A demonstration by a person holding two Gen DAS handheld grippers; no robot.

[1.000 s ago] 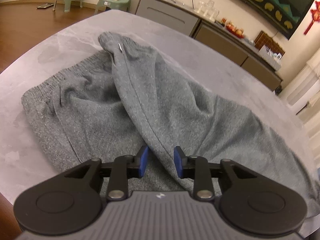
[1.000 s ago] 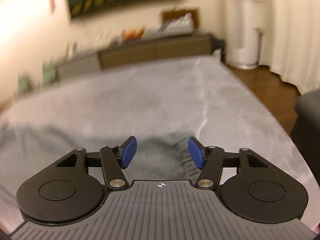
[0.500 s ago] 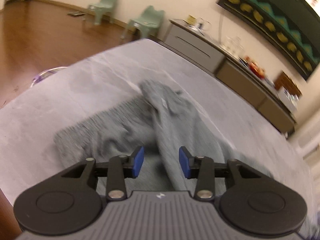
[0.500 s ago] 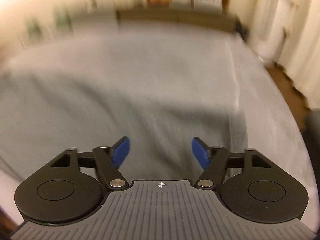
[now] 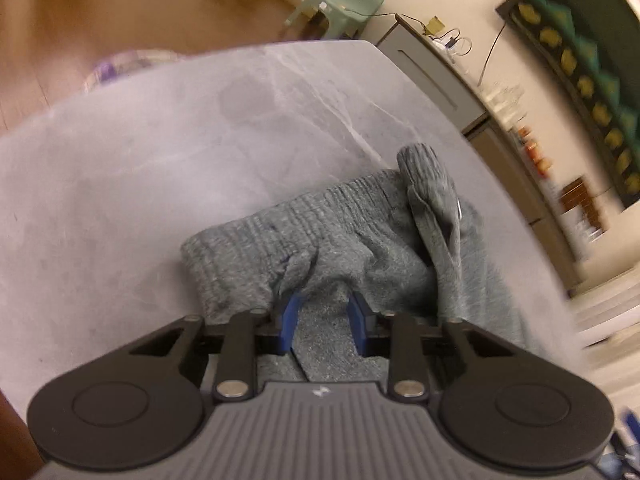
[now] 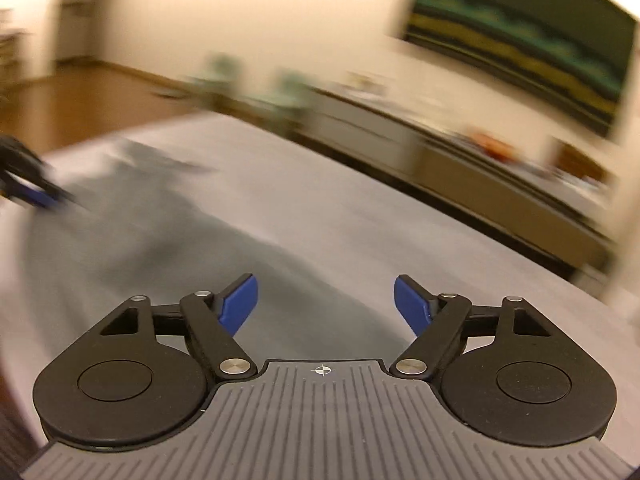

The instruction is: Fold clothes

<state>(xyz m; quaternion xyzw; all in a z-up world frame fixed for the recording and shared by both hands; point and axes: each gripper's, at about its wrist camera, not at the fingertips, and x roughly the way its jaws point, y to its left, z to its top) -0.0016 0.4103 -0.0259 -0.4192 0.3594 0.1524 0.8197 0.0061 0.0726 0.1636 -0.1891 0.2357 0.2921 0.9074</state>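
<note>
Grey knit trousers (image 5: 360, 248) lie crumpled on the grey marble table (image 5: 160, 140), ribbed waistband toward the far left and one leg cuff (image 5: 424, 168) folded back over it. My left gripper (image 5: 324, 320) sits low at the waistband end. Its jaws are closing on a raised fold of the cloth, which puckers around the left pad (image 5: 290, 318). In the blurred right wrist view, my right gripper (image 6: 326, 304) hovers above the trousers (image 6: 140, 232) with its jaws opening wide and nothing between them. The left gripper (image 6: 28, 192) shows at that view's left edge.
The table's rounded edge runs close on the left, with wooden floor (image 5: 80, 20) beyond it. Two pale green chairs (image 5: 352, 4) and a long grey sideboard (image 5: 436, 76) stand against the far wall. Bare tabletop (image 6: 400, 240) stretches to the right of the cloth.
The left gripper let go of the leg seam, slid toward the waistband and closed again on cloth there. The right gripper swung fast across the table, rolled, and spread its jaws.
</note>
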